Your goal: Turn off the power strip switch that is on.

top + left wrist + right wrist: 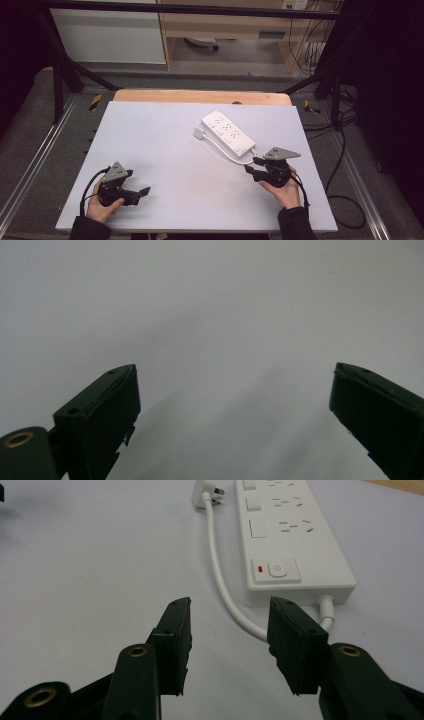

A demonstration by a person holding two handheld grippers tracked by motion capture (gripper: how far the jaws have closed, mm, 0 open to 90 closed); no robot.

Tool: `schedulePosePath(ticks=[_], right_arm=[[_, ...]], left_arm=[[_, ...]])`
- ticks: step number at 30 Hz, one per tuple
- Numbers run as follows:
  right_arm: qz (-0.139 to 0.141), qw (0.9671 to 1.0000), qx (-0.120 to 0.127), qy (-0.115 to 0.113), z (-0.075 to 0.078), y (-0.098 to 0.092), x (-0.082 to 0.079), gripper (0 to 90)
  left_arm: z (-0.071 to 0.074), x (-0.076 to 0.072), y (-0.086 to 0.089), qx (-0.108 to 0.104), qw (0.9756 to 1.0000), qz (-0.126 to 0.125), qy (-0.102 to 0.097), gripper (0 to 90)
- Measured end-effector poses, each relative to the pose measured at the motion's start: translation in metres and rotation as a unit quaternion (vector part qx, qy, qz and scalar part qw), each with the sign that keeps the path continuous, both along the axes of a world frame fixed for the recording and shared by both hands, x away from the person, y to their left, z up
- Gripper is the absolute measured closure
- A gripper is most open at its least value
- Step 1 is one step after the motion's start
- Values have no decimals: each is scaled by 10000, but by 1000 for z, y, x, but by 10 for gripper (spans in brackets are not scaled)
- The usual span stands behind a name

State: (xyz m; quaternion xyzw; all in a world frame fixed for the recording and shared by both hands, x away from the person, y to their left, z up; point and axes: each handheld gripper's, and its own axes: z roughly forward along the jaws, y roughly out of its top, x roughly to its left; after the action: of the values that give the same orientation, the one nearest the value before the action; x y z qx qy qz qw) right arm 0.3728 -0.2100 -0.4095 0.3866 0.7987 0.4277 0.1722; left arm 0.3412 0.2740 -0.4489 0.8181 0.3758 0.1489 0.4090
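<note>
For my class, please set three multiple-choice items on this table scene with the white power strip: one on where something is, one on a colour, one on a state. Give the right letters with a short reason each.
1. Where does the power strip lie on the table?
A. nearer the right gripper
B. nearer the left gripper
C. hanging off the far edge

2. What colour is the cable of the power strip?
A. black
B. white
C. orange

3. How does the left gripper stand?
A. shut on the plug
B. shut on the cable
C. open with nothing between its fingers

Answers:
1. A, in the high view the strip lies just ahead of the right gripper.
2. B, the right gripper view shows a white cable curving from the strip to the plug.
3. C, the left gripper view shows its fingers wide apart over bare table.
</note>
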Motion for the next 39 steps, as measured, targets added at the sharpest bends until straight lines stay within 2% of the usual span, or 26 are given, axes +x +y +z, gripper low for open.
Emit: schedulePosePath(ticks=[24,35,39], right_arm=[[48,9999,95,17,8,13,21,780],[74,9999,103,49,10,18,29,877],[46,9998,175,32,11,19,32,900]], left_arm=[[0,0,0,-5,10000,11,-10,62],[1,0,1,-2,10000,16,-17,62],[1,0,1,-4,10000,14,-22,62]])
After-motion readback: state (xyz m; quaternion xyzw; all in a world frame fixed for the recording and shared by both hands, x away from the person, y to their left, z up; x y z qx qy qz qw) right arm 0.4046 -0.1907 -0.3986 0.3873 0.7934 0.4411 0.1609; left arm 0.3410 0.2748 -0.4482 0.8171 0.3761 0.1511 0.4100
